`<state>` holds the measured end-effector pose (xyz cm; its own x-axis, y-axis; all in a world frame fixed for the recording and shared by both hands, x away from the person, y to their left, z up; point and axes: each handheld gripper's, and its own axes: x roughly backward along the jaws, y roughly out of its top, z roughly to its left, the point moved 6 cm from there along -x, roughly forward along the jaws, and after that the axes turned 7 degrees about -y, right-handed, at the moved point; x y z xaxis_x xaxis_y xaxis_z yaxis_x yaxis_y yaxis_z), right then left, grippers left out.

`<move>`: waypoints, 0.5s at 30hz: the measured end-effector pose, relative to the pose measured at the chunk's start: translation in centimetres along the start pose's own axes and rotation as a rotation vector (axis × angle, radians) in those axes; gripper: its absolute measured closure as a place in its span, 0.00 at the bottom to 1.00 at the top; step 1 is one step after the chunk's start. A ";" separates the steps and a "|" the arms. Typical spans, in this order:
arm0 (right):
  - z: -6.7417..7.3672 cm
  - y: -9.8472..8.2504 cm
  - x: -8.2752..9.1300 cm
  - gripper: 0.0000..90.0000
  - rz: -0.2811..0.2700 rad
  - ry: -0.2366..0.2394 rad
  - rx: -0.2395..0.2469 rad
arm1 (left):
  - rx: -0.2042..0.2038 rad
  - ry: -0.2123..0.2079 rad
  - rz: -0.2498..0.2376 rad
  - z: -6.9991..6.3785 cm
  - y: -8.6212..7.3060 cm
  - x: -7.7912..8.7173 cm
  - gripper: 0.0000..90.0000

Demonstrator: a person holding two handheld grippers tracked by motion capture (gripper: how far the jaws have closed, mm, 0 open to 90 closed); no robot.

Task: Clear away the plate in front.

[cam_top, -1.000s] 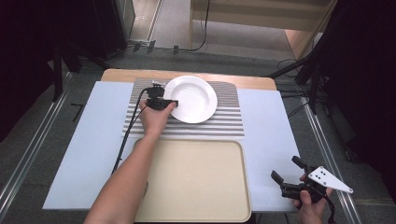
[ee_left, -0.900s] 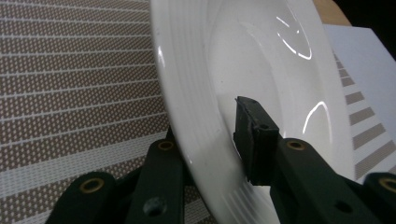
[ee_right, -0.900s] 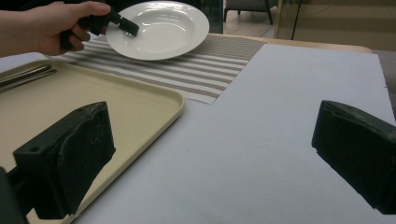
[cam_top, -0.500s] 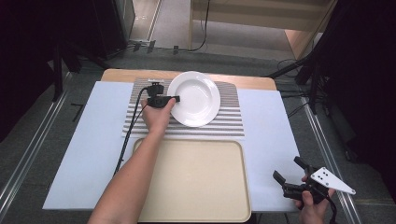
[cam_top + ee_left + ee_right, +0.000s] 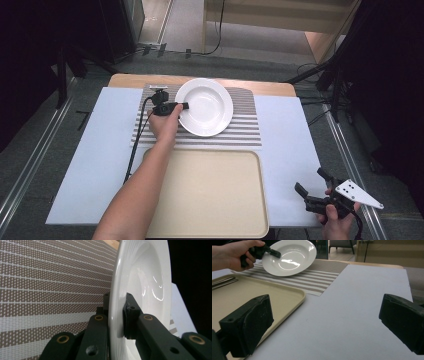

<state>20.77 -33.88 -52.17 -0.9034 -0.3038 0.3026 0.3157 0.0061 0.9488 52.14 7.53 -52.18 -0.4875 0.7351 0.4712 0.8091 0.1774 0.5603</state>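
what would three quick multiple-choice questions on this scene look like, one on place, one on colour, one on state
1. Where does the striped mat lie relative to the tray?
A. beyond the tray, farther from the person
B. inside the tray
C. under the tray

2. What colour is the plate?
A. blue
B. white
C. black

3. What state is the left gripper in?
A. wide open above the tray
B. lying loose on the mat
C. shut on the plate's rim

Answers:
1. A, since the high view shows the mat past the tray's far edge.
2. B, since the plate is plain glossy white in every view.
3. C, since the left gripper view shows one of the jaws on each side of the rim, pressing it, and the right gripper view shows the plate tilted up off the mat.
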 end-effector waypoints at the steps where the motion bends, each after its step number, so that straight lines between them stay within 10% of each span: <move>1: 0.0 0.0 0.0 0.00 -0.001 0.001 -0.001 | 0.014 -0.011 -0.004 0.1 0.0 0.2 0.92; 15: 0.1 0.0 -0.1 0.00 -0.001 -0.003 0.005 | 0.021 -0.114 -0.008 -0.9 0.2 2.1 0.92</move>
<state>20.82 -33.77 -52.15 -0.9046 -0.3007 0.3020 0.3135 0.0105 0.9495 51.00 8.54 -50.42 -0.4545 0.8029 0.3859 0.8126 0.1961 0.5489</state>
